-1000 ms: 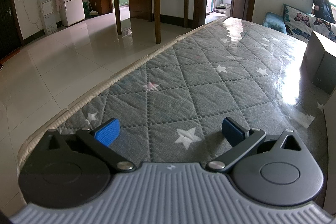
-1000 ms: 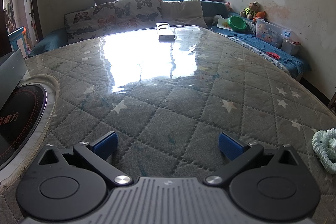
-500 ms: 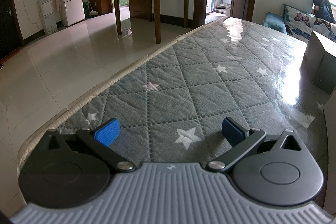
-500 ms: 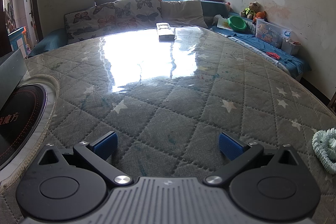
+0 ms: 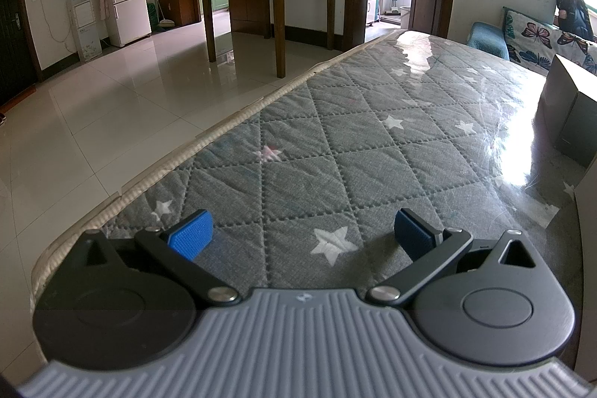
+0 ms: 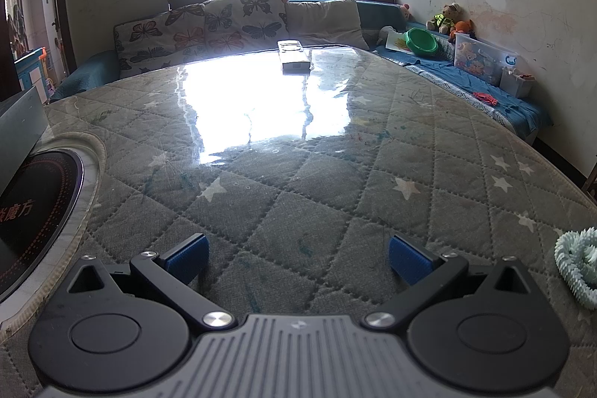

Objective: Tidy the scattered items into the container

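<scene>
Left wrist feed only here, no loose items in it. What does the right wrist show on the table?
Observer: A pale green coiled thing lies at the right edge, right of the right gripper.
Operator: Is that gripper holding anything?
Observer: No, it is open with nothing between the fingers.
Operator: Anything else on the table?
Observer: A white remote lies at the far end, near the butterfly cushions.

A pale mint, spiky coiled item (image 6: 577, 270) lay on the quilted table cover at the right edge. A white remote control (image 6: 294, 56) lay flat, well apart, at the far end. A grey box (image 5: 569, 114) stood at the right.
</scene>
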